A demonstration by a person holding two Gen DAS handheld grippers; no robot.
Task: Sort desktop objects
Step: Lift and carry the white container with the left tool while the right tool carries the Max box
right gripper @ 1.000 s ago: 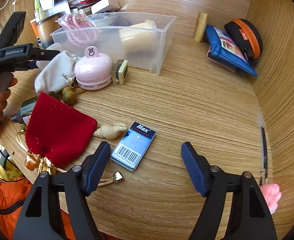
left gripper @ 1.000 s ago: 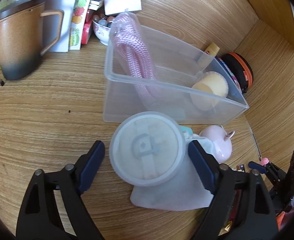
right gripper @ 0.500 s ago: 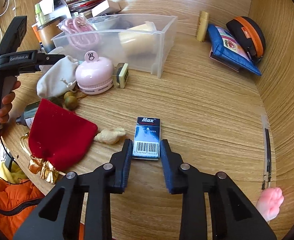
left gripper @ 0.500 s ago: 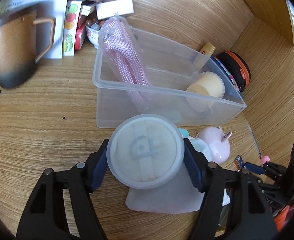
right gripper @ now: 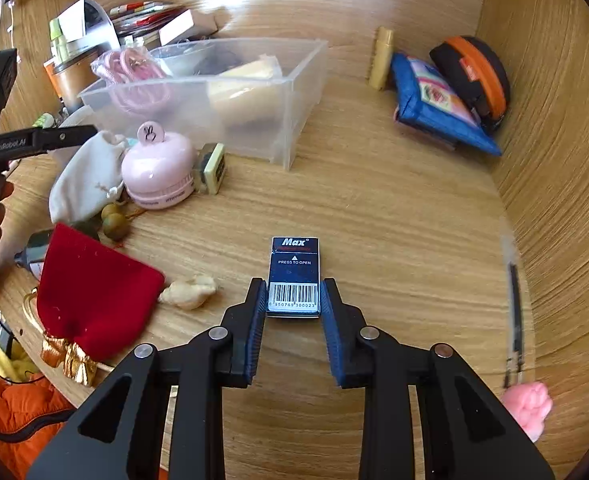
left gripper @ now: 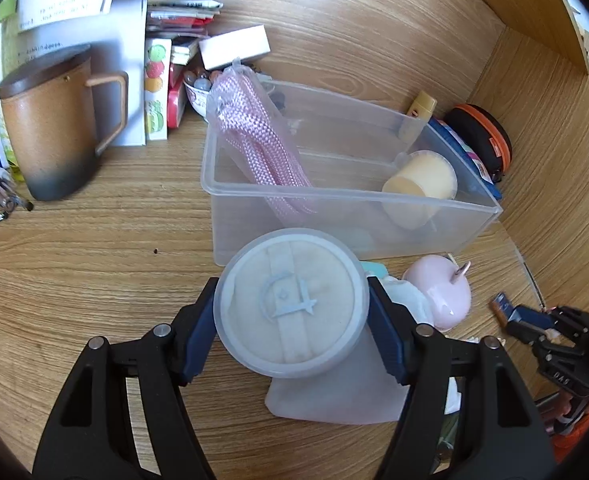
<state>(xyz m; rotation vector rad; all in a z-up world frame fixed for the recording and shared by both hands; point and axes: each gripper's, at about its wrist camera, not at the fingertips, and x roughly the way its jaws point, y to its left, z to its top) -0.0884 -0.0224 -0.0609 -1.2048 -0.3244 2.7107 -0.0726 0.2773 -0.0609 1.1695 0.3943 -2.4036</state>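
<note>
- Wooden desk (right gripper: 394, 208), clear bin (right gripper: 294, 92) at my 11 o'clock.
- My right gripper (right gripper: 293, 300) pinches the blue staple box (right gripper: 294, 276), dead ahead at 12.
- My left gripper (left gripper: 290, 320) clamps the round puff case (left gripper: 290, 302), bin just beyond at 12.

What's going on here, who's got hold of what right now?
A person is sorting desk clutter with two handheld grippers. The left gripper has its jaws closed on a round puff case, just in front of the clear bin, which already holds a pink rope and a cream cup. The right gripper has its jaws shut on the blue Max box. Whether either is off the desk is unclear.
</note>
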